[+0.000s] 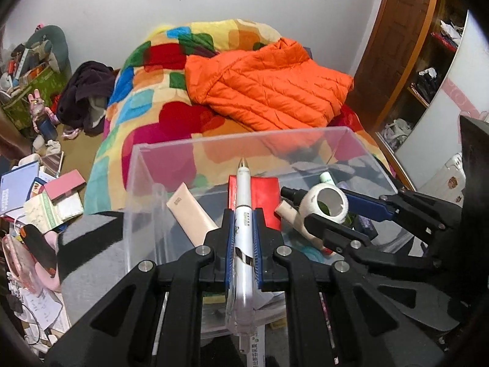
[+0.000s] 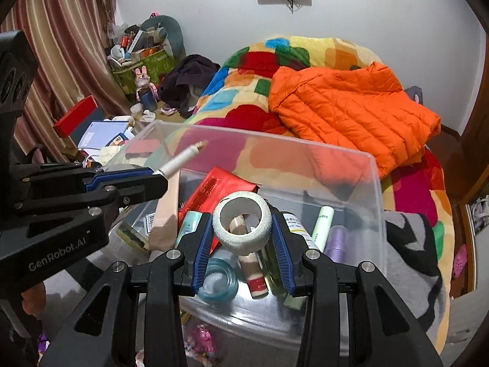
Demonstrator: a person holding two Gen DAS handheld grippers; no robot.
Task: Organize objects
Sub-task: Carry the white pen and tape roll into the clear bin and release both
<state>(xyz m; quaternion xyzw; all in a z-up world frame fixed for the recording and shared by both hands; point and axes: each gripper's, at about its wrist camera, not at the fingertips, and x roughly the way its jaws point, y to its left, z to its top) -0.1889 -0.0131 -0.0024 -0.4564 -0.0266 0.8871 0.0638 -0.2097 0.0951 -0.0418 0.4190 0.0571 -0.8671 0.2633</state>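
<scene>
Left wrist view: my left gripper [image 1: 243, 229] is clenched on a white pen [image 1: 243, 214] whose gold tip points out over the clear plastic bin [image 1: 143, 183], which holds a beige tube [image 1: 191, 214] and a red packet [image 1: 264, 197]; the right gripper [image 1: 333, 206] sits alongside with a white tape roll [image 1: 328, 203]. Right wrist view: my right gripper [image 2: 243, 229] grasps that tape roll [image 2: 243, 224] between its blue pads [image 2: 282, 244], above the bin's [image 2: 377, 202] contents: a teal tape ring [image 2: 218, 281], a lilac bottle [image 2: 336, 241] and a pale green tube [image 2: 322, 226].
</scene>
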